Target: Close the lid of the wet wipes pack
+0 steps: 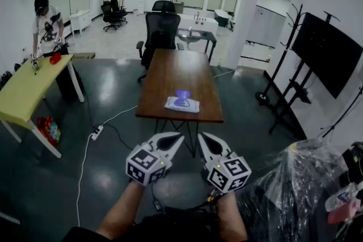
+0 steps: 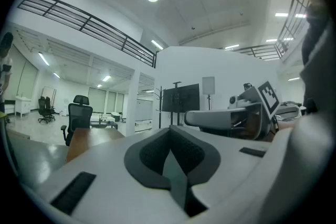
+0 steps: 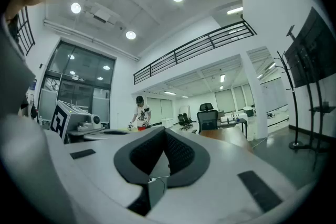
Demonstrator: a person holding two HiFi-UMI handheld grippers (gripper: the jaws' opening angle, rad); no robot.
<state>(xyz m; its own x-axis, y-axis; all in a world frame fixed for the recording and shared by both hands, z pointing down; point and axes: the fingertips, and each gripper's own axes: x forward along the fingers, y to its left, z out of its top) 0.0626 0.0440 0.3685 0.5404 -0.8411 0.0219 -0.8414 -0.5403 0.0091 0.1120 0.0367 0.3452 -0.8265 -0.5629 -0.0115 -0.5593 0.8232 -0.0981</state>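
Observation:
The wet wipes pack lies flat near the front edge of a brown wooden table, its purple lid standing up open. Both grippers are held close to the body, well short of the table and above the dark floor. My left gripper and my right gripper point toward the table, jaws together with nothing between them. In the left gripper view the left gripper shows closed pads, with the table far off. The right gripper looks the same in its own view.
A black office chair stands at the table's far end. A person works at a yellow table on the left. A power strip and cable lie on the floor. A TV stand and plastic-wrapped items are on the right.

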